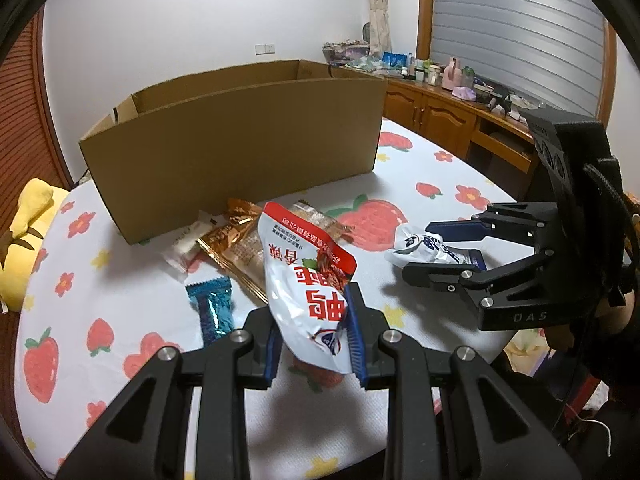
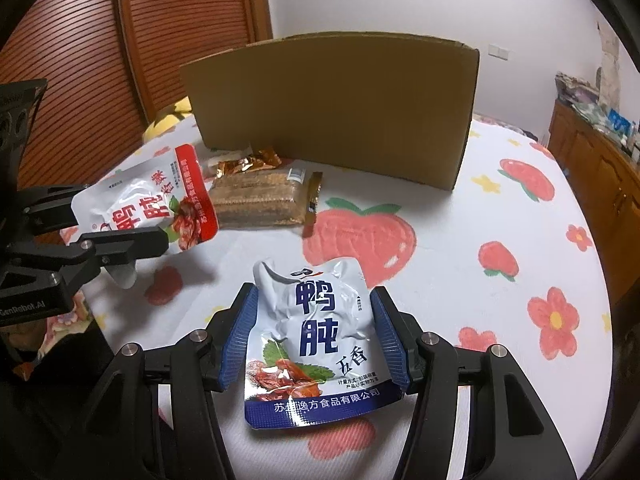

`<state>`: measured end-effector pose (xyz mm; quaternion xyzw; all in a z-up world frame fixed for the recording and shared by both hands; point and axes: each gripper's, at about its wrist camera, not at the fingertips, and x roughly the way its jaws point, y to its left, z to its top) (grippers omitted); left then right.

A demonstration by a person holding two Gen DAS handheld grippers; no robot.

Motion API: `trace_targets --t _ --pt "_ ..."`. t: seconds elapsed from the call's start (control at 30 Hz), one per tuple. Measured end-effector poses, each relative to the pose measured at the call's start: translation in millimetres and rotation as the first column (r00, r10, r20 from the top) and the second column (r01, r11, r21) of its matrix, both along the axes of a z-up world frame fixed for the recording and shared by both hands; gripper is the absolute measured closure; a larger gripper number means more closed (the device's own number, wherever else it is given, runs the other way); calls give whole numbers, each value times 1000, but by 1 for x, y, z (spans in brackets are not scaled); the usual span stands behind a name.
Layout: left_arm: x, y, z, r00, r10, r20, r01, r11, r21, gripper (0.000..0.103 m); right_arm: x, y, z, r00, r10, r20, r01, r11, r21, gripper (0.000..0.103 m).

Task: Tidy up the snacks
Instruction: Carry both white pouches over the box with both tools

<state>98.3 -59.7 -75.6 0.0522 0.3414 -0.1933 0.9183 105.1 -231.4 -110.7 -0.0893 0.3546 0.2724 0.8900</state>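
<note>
My left gripper (image 1: 312, 320) is shut on the lower end of a red-and-white snack pouch (image 1: 304, 272), which stands up above the strawberry-print cloth (image 1: 120, 280). From the right wrist view the same pouch (image 2: 148, 200) hangs in the left gripper (image 2: 120, 220) at the left. My right gripper (image 2: 314, 296) is shut on a crumpled blue-and-white pouch (image 2: 316, 344), its blue pads pressing both side edges. The left wrist view shows that gripper (image 1: 420, 249) at the right with the blue pouch (image 1: 412, 240) between its fingers. An open cardboard box (image 1: 240, 148) stands behind the snacks.
In front of the box (image 2: 340, 108) lie a gold-wrapped wafer pack (image 1: 236, 244), a small white packet (image 1: 184, 248), a teal wrapper (image 1: 214, 308) and an orange stick packet (image 2: 312, 204). A yellow plush (image 1: 28, 240) sits at the left edge. A cluttered wooden cabinet (image 1: 440, 116) lines the right wall.
</note>
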Motion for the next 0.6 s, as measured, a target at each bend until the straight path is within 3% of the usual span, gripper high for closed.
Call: trace_targets --t 0.27,0.6 --pt "-2 7 15 999 19 36 -18 1000 -15 77 -11 -3 17 999 -8 42 7 1000 21 44" --pt "-5 19 40 994 46 95 -43 998 -35 77 -28 0 58 991 -7 131 -1 998 64 44"
